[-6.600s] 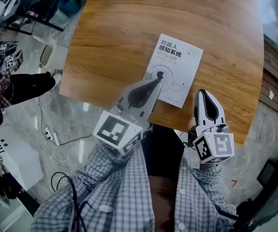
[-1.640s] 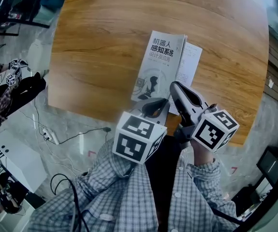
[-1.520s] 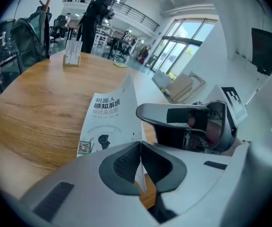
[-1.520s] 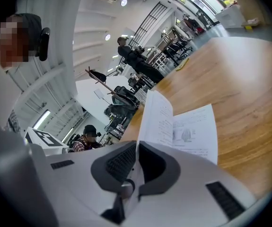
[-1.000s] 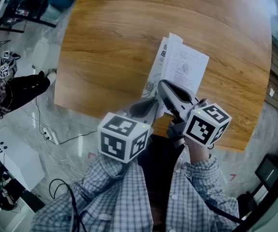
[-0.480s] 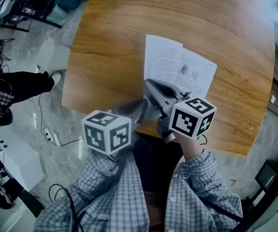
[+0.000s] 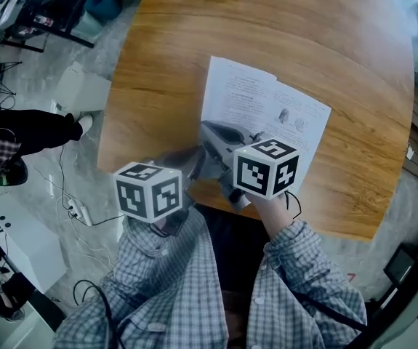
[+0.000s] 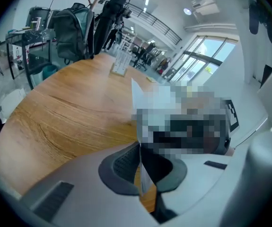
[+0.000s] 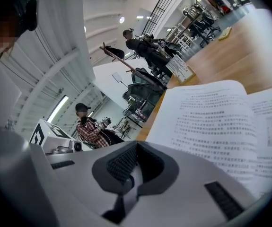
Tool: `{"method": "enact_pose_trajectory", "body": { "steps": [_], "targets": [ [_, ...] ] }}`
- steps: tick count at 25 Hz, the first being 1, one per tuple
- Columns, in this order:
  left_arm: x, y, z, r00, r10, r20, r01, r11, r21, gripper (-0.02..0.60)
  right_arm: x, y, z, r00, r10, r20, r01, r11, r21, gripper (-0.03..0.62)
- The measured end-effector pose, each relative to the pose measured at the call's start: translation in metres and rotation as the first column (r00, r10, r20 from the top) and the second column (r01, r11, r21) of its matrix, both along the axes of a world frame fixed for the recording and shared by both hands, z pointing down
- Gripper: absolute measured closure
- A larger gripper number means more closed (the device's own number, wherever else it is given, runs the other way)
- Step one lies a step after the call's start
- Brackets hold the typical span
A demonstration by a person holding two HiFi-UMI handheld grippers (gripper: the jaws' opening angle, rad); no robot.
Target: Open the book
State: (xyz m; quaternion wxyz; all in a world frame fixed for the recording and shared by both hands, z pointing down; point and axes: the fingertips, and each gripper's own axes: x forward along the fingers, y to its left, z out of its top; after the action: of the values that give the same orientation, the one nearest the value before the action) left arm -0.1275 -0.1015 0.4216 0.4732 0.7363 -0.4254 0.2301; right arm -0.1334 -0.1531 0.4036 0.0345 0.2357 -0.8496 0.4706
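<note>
Book (image 7: 246,97) lies open, pages up, by the table's (image 7: 161,46) near edge. Left tongs (image 8: 143,168) pinch a leaf at the book's near-left corner. Right tongs (image 9: 135,167) are closed, empty, across the page. Opening looks done; only letting go remains.

My left gripper (image 8: 141,171) and right gripper (image 9: 128,171) both have smooth, matt pale-grey plastic shells, and their pads (image 9: 121,164) look like dark, ribbed rubber. The book (image 7: 246,97) shows thin, matt white printed paper, and the table (image 7: 158,57) under it is smooth wood with a clear grain and a soft satin sheen. My sleeves (image 7: 165,282) are soft checked cloth, and the floor (image 7: 56,187) is glossy and stone-like.
</note>
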Motion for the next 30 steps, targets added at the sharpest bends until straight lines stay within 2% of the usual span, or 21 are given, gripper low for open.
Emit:
{"method": "enact_pose_trajectory", "body": {
  "steps": [9,14,19,22,25,30],
  "targets": [
    [-0.037,-0.019,0.038,0.999,-0.003,0.050,0.005,0.999,-0.040,0.565,-0.040,-0.009,0.030,0.996,-0.047,-0.076,0.047,0.999,0.006,0.574],
    [-0.052,-0.023,0.062,0.997,-0.061,0.037,0.063,0.995,-0.080,0.565,-0.055,-0.012,0.048,0.996,-0.058,-0.067,0.057,0.998,-0.015,0.574],
    [-0.056,-0.025,0.074,0.997,-0.073,0.029,0.075,0.993,-0.094,0.565,-0.059,-0.003,0.038,0.994,-0.079,-0.079,0.082,0.996,0.031,0.574],
    [-0.057,-0.024,0.080,0.997,-0.070,0.036,0.073,0.993,-0.094,0.563,-0.054,0.006,0.020,0.995,-0.086,-0.058,0.090,0.993,0.075,0.574],
    [-0.057,-0.024,0.084,0.997,-0.077,0.020,0.079,0.992,-0.096,0.563,-0.038,0.008,-0.001,0.998,-0.058,-0.024,0.060,0.991,0.122,0.574],
    [-0.060,-0.027,0.078,0.996,-0.087,-0.024,0.085,0.995,-0.054,0.563,0.016,0.011,-0.011,0.998,0.067,-0.022,-0.064,0.991,0.116,0.574]
  ]
}}
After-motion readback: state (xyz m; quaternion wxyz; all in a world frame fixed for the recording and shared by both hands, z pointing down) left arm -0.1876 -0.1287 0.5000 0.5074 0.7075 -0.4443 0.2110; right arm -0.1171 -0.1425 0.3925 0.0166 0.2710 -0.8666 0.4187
